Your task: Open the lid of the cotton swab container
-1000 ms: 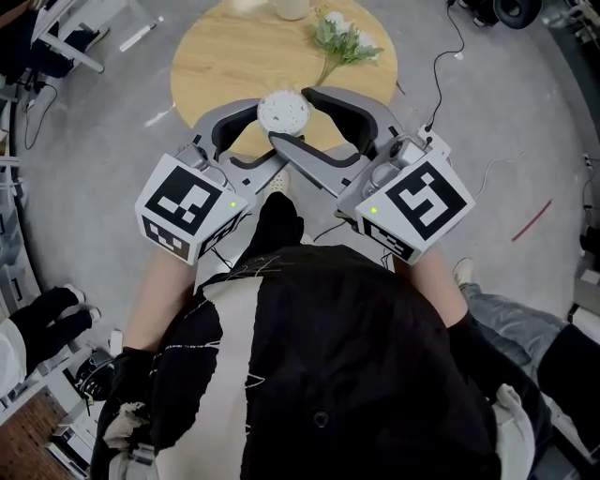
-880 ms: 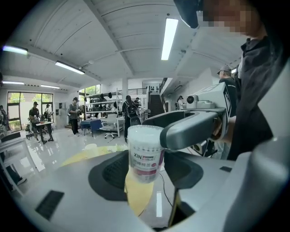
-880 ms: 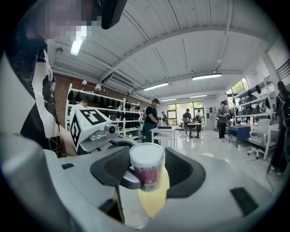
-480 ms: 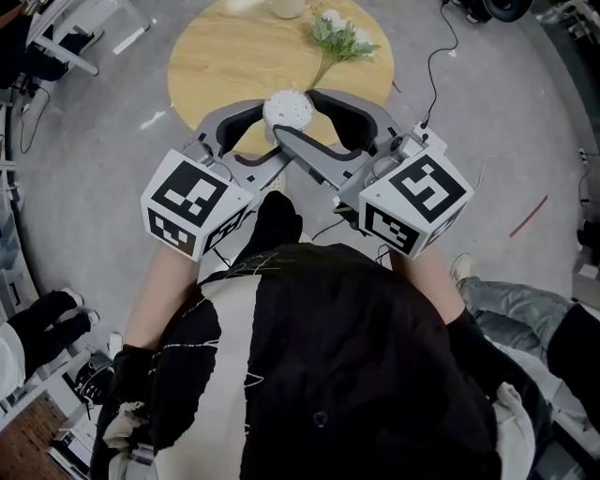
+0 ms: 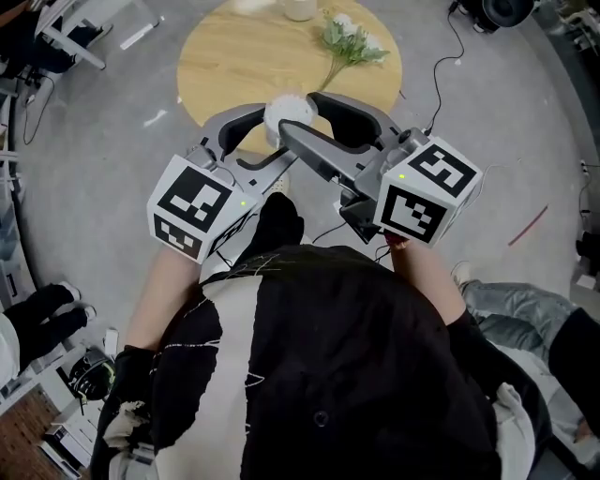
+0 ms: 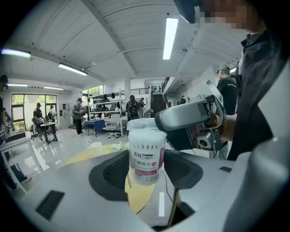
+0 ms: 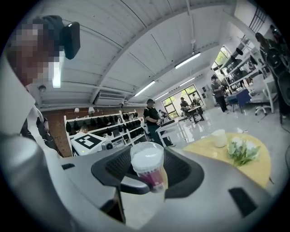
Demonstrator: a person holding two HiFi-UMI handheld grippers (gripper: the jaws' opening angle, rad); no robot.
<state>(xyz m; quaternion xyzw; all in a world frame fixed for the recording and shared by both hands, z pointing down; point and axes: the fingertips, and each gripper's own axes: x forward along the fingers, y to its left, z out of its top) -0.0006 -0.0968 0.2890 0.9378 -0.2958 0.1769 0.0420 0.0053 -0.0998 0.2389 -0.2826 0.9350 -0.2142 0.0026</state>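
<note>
Left hand-held gripper [image 6: 146,165]: jaws closed on the body of the cotton swab container [image 6: 146,152], one dark pad against each side of the labelled part. Container is upright and carried in the air. The marker cube [image 5: 195,206] of this gripper sits close to the person's chest, at the left of the head view. Right hand-held gripper [image 7: 147,174]: comes in from the opposite side, its own marker cube tilted so that two faces show. Its jaws stand apart on either side of the lid [image 7: 147,157] and have just been closing in. Lid is between them; the pads are just beside its rim, but firm contact does not show. Lid is on the container, white swab ends visible through it. One jaw of the left gripper crosses the lower front of the container in the right gripper view. Below and beyond, well apart from both grippers: round wooden surface [image 5: 225,66]; the container overlaps its near edge in the head view. On the far half of the surface lies a flower sprig [image 5: 349,42], and at the far edge stands a white cup [image 5: 300,9]. Grey floor [image 5: 103,141] all round.
</note>
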